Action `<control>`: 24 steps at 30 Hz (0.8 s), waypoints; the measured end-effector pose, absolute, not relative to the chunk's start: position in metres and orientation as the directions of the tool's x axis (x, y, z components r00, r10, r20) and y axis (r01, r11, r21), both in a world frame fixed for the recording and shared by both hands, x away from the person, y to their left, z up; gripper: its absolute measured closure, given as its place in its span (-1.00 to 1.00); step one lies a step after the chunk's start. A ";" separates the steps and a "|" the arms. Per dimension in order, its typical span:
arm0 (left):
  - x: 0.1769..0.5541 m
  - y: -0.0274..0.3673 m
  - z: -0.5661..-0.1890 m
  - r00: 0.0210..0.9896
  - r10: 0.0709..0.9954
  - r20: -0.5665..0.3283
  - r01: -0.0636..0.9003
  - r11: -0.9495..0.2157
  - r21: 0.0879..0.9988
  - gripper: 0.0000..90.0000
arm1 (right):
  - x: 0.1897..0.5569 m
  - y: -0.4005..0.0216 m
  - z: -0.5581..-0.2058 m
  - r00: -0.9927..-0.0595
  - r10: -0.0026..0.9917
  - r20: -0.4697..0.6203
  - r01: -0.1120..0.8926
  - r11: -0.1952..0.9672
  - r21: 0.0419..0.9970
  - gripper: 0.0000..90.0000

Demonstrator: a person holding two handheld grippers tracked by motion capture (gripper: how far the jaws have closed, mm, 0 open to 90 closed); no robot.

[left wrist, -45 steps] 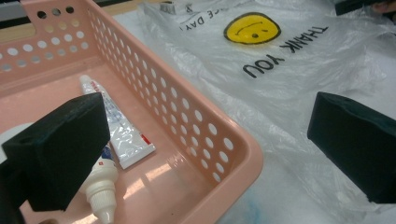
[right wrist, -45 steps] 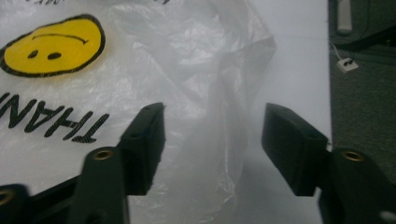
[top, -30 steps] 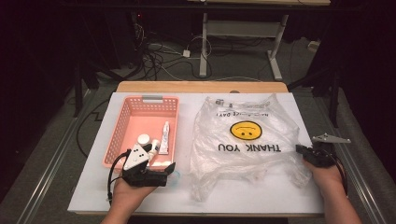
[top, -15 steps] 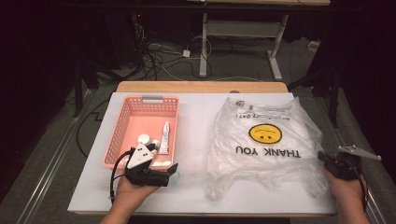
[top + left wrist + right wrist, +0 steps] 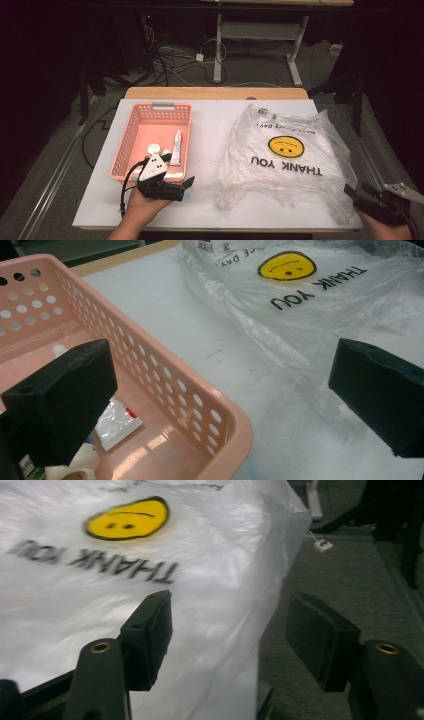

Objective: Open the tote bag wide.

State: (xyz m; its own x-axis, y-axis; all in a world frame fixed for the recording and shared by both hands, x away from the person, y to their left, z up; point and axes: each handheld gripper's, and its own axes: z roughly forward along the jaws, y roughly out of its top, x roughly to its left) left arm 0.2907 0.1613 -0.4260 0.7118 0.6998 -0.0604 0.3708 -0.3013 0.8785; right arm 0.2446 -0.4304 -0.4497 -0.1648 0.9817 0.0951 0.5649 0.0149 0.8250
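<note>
Jaws gape on both: right gripper (image 5: 356, 192) at the clear smiley-printed plastic bag (image 5: 287, 160) corner, perhaps touching; pinch one layer. Left gripper (image 5: 186, 184) waits beside pink perforated basket (image 5: 131, 137).

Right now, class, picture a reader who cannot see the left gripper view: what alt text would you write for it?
Two black jaws of the left hand-held gripper stand wide apart over the near corner of a pink perforated basket on a white table. A small white tube lies in the basket; beyond it lies a clear plastic bag with a yellow smiley and THANK YOU.
</note>
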 end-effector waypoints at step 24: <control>0.291 0.166 -0.425 0.701 0.709 -0.076 0.370 -0.270 0.889 -1.00 | 0.229 -0.333 -0.455 -0.551 0.821 0.150 0.581 0.249 0.775 0.19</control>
